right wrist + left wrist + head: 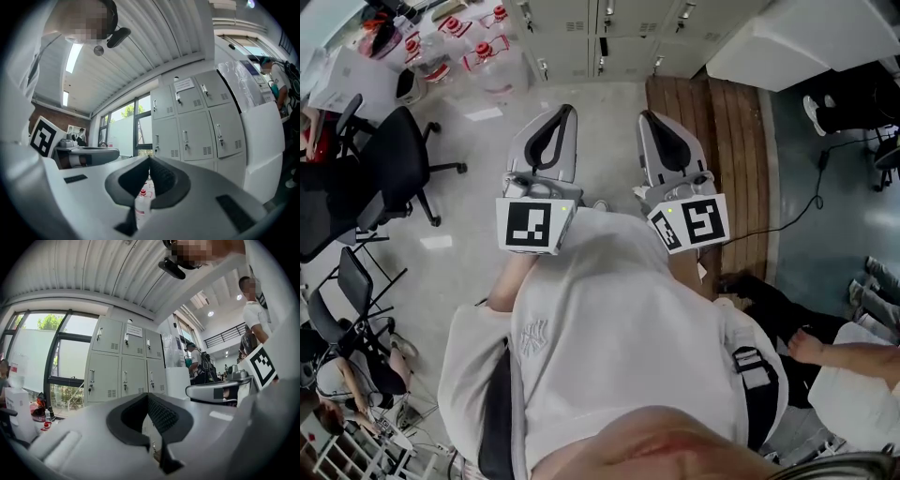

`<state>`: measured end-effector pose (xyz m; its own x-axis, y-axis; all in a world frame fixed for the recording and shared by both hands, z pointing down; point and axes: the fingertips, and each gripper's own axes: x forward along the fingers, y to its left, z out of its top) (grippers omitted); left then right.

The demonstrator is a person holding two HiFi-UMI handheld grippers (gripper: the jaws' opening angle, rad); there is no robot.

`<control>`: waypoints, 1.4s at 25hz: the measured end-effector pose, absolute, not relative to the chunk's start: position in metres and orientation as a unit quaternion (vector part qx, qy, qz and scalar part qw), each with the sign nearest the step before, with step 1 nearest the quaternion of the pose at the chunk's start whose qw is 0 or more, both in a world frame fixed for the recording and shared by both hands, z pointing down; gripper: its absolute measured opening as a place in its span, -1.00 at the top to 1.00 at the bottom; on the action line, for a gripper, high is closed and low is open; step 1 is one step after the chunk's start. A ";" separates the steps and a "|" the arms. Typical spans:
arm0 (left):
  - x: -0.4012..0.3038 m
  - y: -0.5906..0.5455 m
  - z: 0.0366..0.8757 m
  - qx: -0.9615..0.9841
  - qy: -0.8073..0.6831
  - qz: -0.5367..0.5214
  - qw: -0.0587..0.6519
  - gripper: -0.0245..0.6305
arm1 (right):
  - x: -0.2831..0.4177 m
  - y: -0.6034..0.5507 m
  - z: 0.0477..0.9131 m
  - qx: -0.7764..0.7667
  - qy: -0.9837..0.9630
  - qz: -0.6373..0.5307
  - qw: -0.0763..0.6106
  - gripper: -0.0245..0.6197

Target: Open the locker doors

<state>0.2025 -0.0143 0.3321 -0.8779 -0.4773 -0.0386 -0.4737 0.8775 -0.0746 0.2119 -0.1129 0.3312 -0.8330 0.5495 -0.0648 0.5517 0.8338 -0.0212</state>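
Note:
A bank of pale grey lockers point(609, 33) stands at the far wall, and every door that shows is closed. In the left gripper view the lockers point(124, 364) stand ahead with their handles point(125, 379) visible; in the right gripper view the lockers point(199, 124) are to the right. My left gripper point(567, 111) and right gripper point(644, 116) are held side by side in front of my chest, well short of the lockers. Both are shut with nothing between the jaws. The left gripper's tips point(147, 395) meet, as do the right gripper's tips point(150, 158).
A wooden bench point(712, 169) runs along the right, with a white box point(797, 42) beyond it. Black office chairs point(394, 169) stand at the left. Water bottles point(469, 47) sit on the floor near the lockers. A seated person point(853, 366) is at the lower right, and a cable point(797, 206) crosses the floor.

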 end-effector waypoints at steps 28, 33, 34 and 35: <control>0.027 0.115 0.310 -0.235 0.972 -0.023 0.017 0.94 | 0.040 0.018 0.320 0.314 0.948 -0.043 0.029 0.89; -0.001 0.128 0.312 -0.224 0.974 -0.012 0.009 0.94 | 0.006 0.036 0.323 0.328 0.944 -0.038 0.022 0.88; -0.006 0.130 0.312 -0.220 0.975 -0.013 0.010 0.94 | 0.000 0.038 0.323 0.330 0.943 -0.039 0.023 0.88; -0.012 0.130 0.312 -0.217 0.976 -0.014 0.010 0.94 | -0.007 0.039 0.324 0.332 0.942 -0.041 0.024 0.88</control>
